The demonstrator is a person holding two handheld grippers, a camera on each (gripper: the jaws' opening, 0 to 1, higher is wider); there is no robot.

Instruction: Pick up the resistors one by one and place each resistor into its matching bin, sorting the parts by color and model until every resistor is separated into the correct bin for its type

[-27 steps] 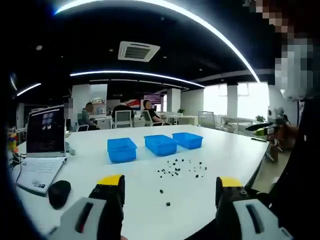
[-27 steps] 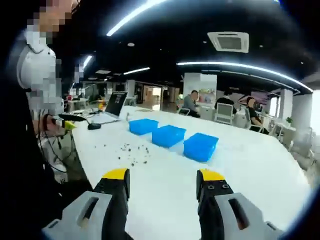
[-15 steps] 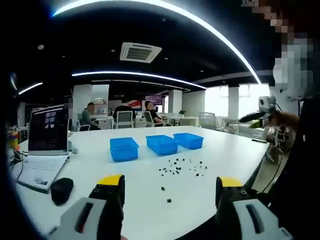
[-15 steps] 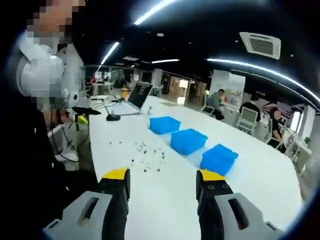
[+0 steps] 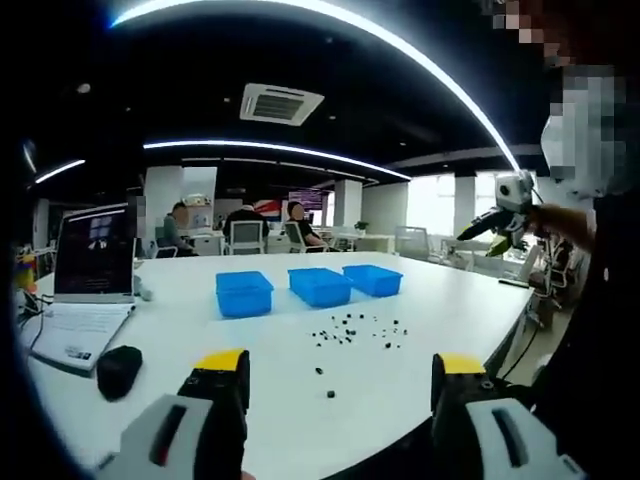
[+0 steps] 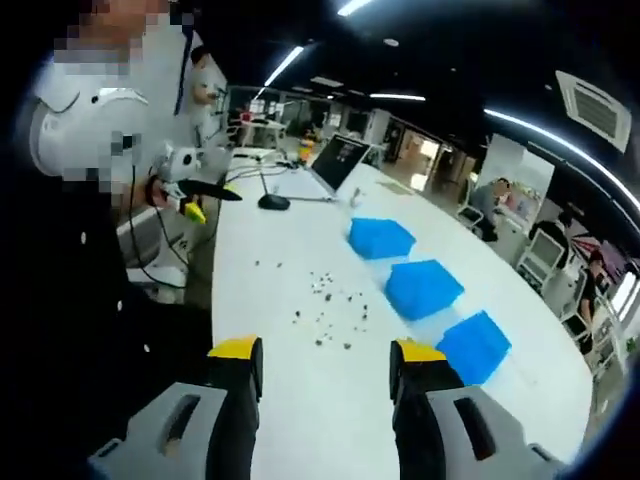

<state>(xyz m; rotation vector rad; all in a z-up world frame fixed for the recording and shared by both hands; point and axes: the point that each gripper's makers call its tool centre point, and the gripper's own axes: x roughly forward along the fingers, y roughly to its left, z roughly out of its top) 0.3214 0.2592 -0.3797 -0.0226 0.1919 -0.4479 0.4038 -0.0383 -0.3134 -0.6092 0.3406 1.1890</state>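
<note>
Now the left claw is wide open and holds nothing, up above the white bench. So is the right claw. Farther out, tiny dark resistors lie scattered near three blue bins.

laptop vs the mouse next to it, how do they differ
In the left gripper view, the laptop is silver and stands open, with its lit screen upright and its keyboard flat on the white table. The mouse is black, low and rounded, and far smaller than the laptop. The mouse lies nearer the camera than the laptop. Both rest on the same end of the table, away from the blue bins.
</note>
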